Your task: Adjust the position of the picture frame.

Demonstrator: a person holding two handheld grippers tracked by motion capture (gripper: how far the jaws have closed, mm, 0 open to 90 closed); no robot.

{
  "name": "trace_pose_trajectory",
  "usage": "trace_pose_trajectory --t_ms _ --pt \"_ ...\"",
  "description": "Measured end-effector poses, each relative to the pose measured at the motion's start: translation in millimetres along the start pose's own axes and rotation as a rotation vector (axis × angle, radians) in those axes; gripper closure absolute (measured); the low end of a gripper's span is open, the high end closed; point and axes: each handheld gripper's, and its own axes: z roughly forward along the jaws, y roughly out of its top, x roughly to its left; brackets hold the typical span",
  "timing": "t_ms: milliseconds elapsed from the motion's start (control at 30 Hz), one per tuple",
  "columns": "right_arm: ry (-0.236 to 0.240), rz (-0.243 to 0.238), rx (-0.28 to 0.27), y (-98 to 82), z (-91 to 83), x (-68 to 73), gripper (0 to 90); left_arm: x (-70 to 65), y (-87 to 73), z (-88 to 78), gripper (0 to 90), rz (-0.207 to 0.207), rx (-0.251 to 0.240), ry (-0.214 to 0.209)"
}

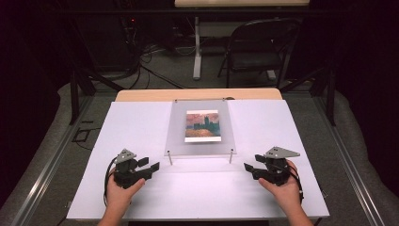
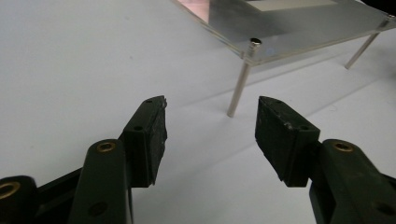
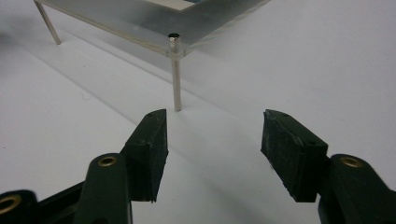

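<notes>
A clear acrylic plate (image 1: pixel 176 127) stands raised on thin metal legs at the middle of the white table (image 1: pixel 141 197), with a small painting print (image 1: pixel 203 125) on it. My left gripper (image 1: pixel 151 165) rests on the table left of the plate's front edge, open and empty, held by a hand. My right gripper (image 1: pixel 248 165) sits to the right of that edge, also open and empty. In the left gripper view, the gripper (image 2: pixel 211 121) faces the plate's near corner leg (image 2: pixel 240 81). In the right gripper view, the gripper (image 3: pixel 214 130) faces the other front leg (image 3: pixel 176 77).
Beyond the white table lie a wooden tabletop edge (image 1: pixel 197 94), a folding chair (image 1: pixel 259 47) and cables on the floor. Metal rails run along both sides of the table.
</notes>
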Motion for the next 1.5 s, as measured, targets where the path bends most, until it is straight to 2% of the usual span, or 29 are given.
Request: trace_pose_trajectory --t_ms 167,333,433,500,600,800,967,1100,1133,1233,1400,1500 --pt "-0.014 0.022 0.002 -3.3 4.7 -9.1 44.8 12.7 -0.3 1.1 46.5 -0.019 -0.001 0.024" --pt "-0.027 0.031 -0.003 -1.5 7.2 -15.2 44.8 19.1 2.1 1.2 47.7 -0.041 -0.008 0.036" --pt "-0.037 0.039 0.003 0.1 8.4 -17.0 44.5 21.7 6.6 3.7 47.7 -0.047 -0.008 0.038" --pt "-0.031 0.067 -0.002 5.4 11.6 -21.5 44.1 23.8 13.1 7.3 47.5 -0.053 -0.006 0.047" --pt "-0.04 0.08 -0.001 11.2 13.4 -23.7 43.0 24.5 20.6 10.5 47.3 -0.041 -0.002 0.059" --pt "-0.045 0.067 0.012 23.8 17.8 -29.3 40.8 24.3 35.5 15.3 46.6 -0.02 -0.002 0.054" --pt "-0.033 0.081 0.019 37.0 22.3 -37.0 38.9 21.2 55.1 23.5 45.8 -0.02 0.006 -0.009" --pt "-0.018 0.099 0.03 46.6 25.4 -43.1 39.2 19.7 69.2 28.9 45.7 -0.019 0.018 -0.032" --pt "-0.018 0.099 0.03 46.6 25.4 -43.1 39.2 19.7 69.2 28.9 45.5 -0.019 0.018 -0.032" --pt "-0.02 0.105 0.045 56.4 28.9 -46.6 39.5 18.5 83.5 33.5 44.3 -0.002 0.024 -0.02" --pt "-0.033 0.073 0.057 72.4 33.8 -47.0 40.8 14.9 100.5 39.4 44.4 0.033 0.032 -0.001" --pt "-0.032 0.062 0.054 80.3 36.9 -45.9 40.7 13.5 105.5 41.8 45.1 0.036 0.039 -0.001"
